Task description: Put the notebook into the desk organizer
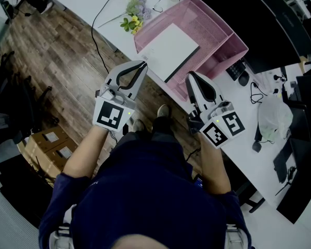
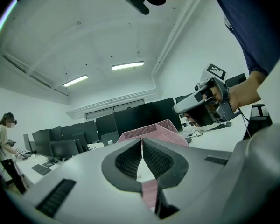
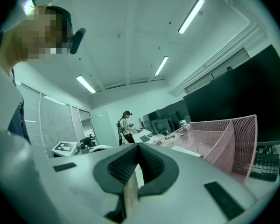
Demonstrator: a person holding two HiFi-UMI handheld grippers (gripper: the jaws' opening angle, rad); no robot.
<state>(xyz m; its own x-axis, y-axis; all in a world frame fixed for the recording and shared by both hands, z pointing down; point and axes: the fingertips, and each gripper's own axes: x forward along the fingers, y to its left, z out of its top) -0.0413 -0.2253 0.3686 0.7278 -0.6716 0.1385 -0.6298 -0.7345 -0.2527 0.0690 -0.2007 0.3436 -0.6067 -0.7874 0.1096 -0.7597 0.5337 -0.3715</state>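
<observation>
White notebook lies flat in the wide compartment of the pink organizer on the bench, near corner at the front rim. It sits just ahead, between the left hand-held gripper and the right hand-held gripper — both with jaws together, empty, about equally near.

My jaws meet at their tips, so I, the left gripper, am closed with nothing clamped between my ribbed pads. Through the slit below the tips I see a white strip of the notebook with pink beneath it. Just beyond stands the pink mesh desk organizer. To the upper right, a hand holds the right gripper. Dark monitors line the back, and a person stands far left.
</observation>
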